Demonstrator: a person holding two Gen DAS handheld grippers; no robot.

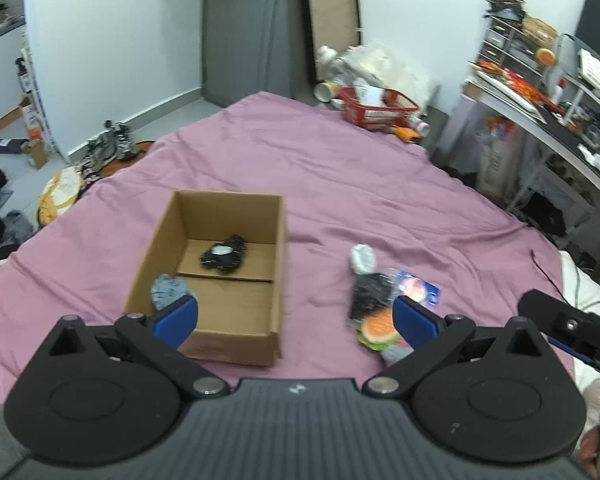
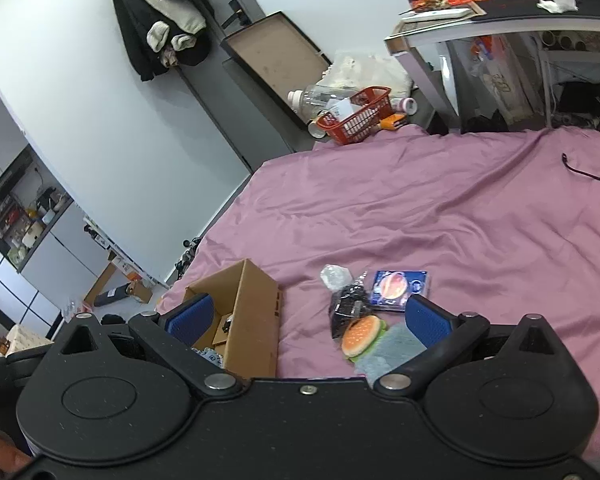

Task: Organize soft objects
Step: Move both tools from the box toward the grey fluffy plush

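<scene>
Near me on the bed, my left tool [image 1: 296, 320] and right tool [image 2: 308, 320] hang released; cardboard box [image 1: 278, 240] sits left to receive the sock pile [image 1: 374, 312].

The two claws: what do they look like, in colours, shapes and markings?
Both are alike. The left claw has two blue padded fingers on matte black linkage arms with silver pivot pins, two round black discs, and a ribbed grey body with a small logo. The right claw has textured blue fingers and a smooth black body with one screw.

Box [image 1: 216, 276] left of sock pile [image 1: 376, 308]
</scene>
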